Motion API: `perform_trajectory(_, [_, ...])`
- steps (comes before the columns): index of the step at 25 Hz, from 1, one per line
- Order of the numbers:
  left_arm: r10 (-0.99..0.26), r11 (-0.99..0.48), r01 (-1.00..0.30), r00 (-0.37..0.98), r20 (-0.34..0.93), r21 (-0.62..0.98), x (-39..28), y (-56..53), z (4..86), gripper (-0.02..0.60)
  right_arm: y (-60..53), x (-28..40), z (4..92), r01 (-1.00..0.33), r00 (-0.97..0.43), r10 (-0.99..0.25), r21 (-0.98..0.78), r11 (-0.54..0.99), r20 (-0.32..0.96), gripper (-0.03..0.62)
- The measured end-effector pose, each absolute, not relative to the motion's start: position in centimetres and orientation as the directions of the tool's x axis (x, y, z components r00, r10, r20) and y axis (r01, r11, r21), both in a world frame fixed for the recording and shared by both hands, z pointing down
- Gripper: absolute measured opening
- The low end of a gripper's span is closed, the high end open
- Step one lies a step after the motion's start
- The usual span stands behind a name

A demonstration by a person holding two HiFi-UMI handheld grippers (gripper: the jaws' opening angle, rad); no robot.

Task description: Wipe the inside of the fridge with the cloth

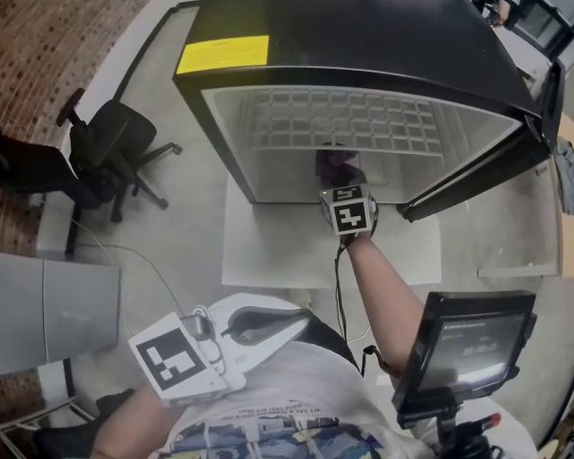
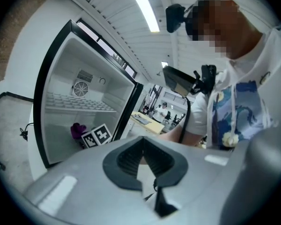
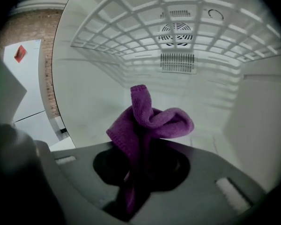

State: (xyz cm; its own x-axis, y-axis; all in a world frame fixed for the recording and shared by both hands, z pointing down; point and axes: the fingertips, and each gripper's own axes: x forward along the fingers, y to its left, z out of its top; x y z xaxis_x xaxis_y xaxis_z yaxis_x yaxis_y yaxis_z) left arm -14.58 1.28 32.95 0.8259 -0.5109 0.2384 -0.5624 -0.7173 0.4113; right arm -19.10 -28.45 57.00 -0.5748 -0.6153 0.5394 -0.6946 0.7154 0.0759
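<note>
In the head view the black fridge (image 1: 364, 36) stood open, and the right gripper (image 1: 349, 199) reached into its mouth below the shelf (image 1: 340, 118), with the purple cloth (image 1: 335, 163) at its tip. The left gripper (image 1: 268, 325) was held low, close to the person's body and well apart from the fridge.

In the left gripper view that gripper (image 2: 143, 139) had its jaws closed tip to tip with nothing between them. The open fridge, the cloth and the right gripper's marker cube (image 2: 97, 136) showed small in the distance.

In the right gripper view the jaws were clamped on the cloth (image 3: 150, 121). A bunched fold stood up above them and a tail hung down behind. The fridge's white floor and back wall (image 3: 93, 97) lay just ahead, though contact could not be made out.

The cloth looked soft, light and limp, a fuzzy knit that would drape and crumple rather than push flat. Gripping it by a gathered middle, as here, probably left enough loose fabric to drag over the walls. A pinch nearer one edge might have let it slip out under rubbing.
</note>
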Motion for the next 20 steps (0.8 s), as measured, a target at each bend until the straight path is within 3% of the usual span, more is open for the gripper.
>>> perform_trajectory(13, [-0.62, -0.628, -0.659, 0.745, 0.246, 0.413, -18.4, 2.7, 32.7, 0.006, -23.6, -29.9, 56.8, -0.561, -0.714, -0.466, -0.028, 0.827, 0.523, 0.078])
perform_trajectory(20, [-0.621, -0.618, -0.663, 0.741, 0.255, 0.422, -18.3, 3.0, 33.2, 0.006, -23.1, -29.9, 56.7, -0.554, -0.749, -0.445, -0.097, 0.827, 0.491, 0.078])
